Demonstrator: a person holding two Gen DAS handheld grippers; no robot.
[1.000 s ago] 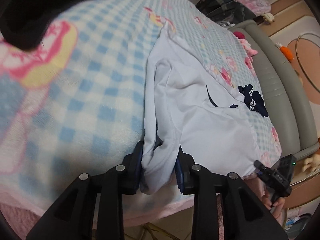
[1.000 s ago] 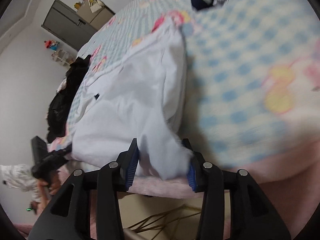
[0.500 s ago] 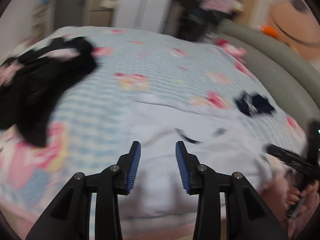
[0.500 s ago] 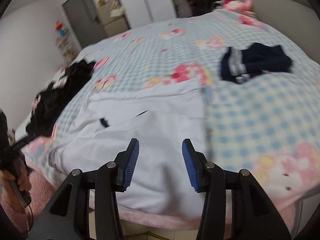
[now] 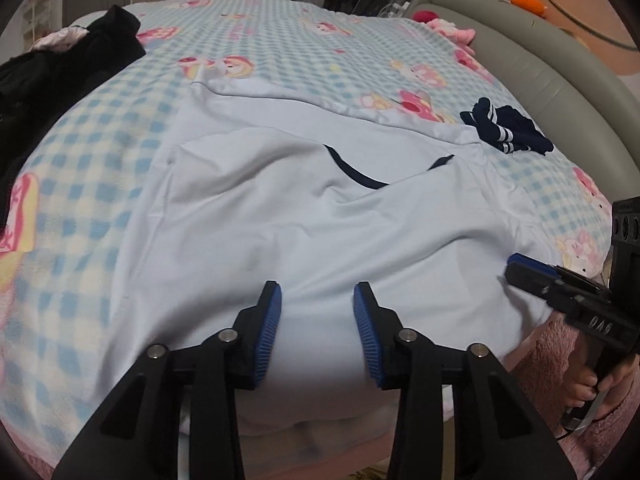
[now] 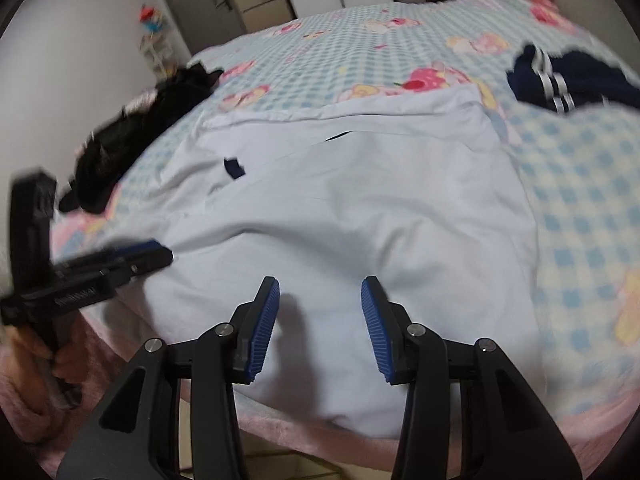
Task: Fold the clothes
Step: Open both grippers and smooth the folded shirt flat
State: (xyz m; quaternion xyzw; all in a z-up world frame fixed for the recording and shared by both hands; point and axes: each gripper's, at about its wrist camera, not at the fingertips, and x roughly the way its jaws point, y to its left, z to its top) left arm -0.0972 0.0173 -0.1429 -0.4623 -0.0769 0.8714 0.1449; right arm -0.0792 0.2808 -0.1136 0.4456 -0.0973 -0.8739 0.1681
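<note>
- Both claws are letting go of the white shirt they were pinching a second ago, and both views are now looking across the whole bed.
- Left claw is closing a little with nothing between its blue pads; it is hanging over the shirt's near edge, low in the frame.
- Right claw is closing a little too, also holding nothing.
- Shirt is lying spread in the middle of the bed, partly folded, with navy clothes at upper right and black clothes at left.
- Near edge is hanging off the bed, so the shirt could slide down.
- Small letters on the claw handles are too blurry to read.
</note>
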